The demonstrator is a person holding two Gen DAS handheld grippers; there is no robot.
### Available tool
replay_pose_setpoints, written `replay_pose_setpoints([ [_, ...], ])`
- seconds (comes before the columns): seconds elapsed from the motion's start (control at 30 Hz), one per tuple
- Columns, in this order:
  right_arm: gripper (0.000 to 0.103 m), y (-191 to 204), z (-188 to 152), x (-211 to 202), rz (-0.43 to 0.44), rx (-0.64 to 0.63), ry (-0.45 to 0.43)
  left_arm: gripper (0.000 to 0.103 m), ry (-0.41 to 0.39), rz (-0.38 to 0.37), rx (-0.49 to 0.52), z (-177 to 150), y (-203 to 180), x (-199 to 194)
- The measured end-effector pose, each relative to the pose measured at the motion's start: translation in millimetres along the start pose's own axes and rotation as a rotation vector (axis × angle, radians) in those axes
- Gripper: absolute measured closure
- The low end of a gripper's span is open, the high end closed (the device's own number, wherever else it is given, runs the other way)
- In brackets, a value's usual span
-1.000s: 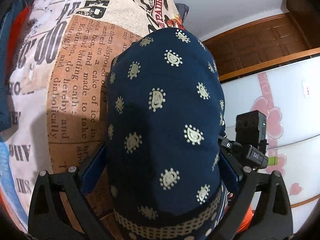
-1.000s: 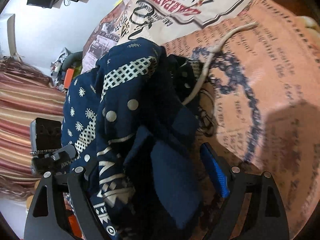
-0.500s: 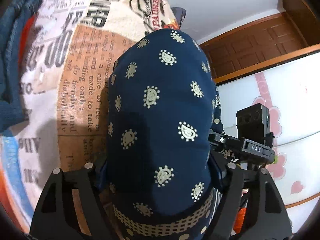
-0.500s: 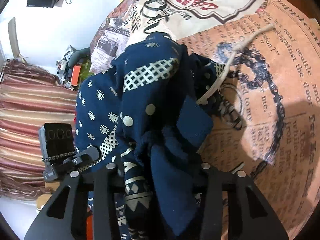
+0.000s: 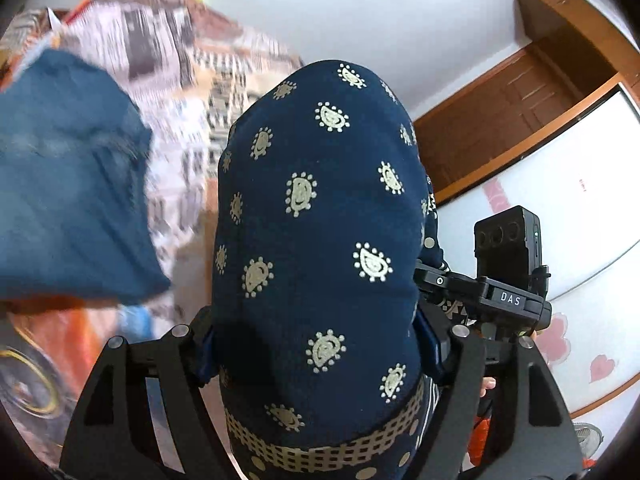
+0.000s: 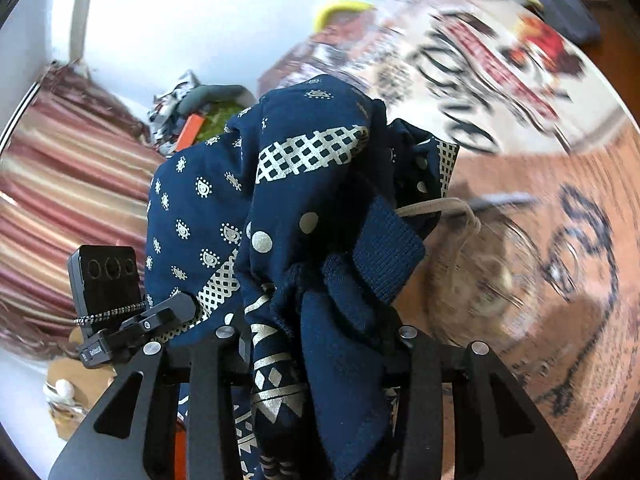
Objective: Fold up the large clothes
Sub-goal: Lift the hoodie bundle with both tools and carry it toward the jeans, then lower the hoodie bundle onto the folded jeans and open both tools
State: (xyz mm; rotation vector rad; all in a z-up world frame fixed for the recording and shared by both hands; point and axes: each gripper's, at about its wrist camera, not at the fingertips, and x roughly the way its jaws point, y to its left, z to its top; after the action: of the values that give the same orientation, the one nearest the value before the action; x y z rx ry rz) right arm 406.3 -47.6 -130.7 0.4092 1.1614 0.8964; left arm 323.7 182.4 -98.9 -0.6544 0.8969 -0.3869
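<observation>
A navy garment with cream paisley dots and lattice bands (image 5: 320, 240) is bunched and held off the bed by both grippers. My left gripper (image 5: 316, 344) is shut on its thick folded bulk, which fills the middle of the left wrist view. My right gripper (image 6: 320, 340) is shut on another bunch of the same garment (image 6: 320, 216), with a ribbed cuff (image 6: 384, 256) and a cream drawstring (image 6: 440, 208) hanging out to the right. The right gripper's body shows in the left wrist view (image 5: 508, 276).
The bed has a newspaper-print cover (image 6: 560, 240) below and to the right. A blue denim garment (image 5: 68, 184) lies at the left. A wooden door (image 5: 520, 112) and white wardrobe (image 5: 580, 220) stand on the right. Striped curtains (image 6: 68, 200) hang at the left.
Both grippers closed on the navy garment and lifted it up off the bed. The views have tilted up and the bed cover is blurred by the motion.
</observation>
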Motion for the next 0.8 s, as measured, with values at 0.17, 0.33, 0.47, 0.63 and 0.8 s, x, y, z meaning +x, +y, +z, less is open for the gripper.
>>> replay_pose_setpoints([
  [0.17, 0.067, 49.1, 18.7, 22.9, 0.005, -0.087, -0.015, 0.028, -0.081, -0.007, 0.005, 28.7, 26.7, -48.5],
  [0.33, 0.067, 83.3, 40.9, 61.5, 0.027, -0.156, -0.024, 0.028, -0.145, 0.023, 0.014, 60.8, 62.6, -81.8],
  [0.47, 0.067, 96.8, 62.3, 111.9, 0.045, -0.18, -0.011, 0.028, -0.167, 0.084, 0.0, 86.8, 100.5, -88.0],
  [0.63, 0.067, 99.9, 78.6, 178.2, 0.03, -0.178, 0.038, 0.027, -0.156, 0.114, -0.105, 103.2, 174.1, -78.3],
  [0.8, 0.064, 74.9, 74.4, 249.9, -0.062, -0.149, 0.141, 0.027, -0.098, 0.118, -0.26, 99.3, 258.5, -47.2],
])
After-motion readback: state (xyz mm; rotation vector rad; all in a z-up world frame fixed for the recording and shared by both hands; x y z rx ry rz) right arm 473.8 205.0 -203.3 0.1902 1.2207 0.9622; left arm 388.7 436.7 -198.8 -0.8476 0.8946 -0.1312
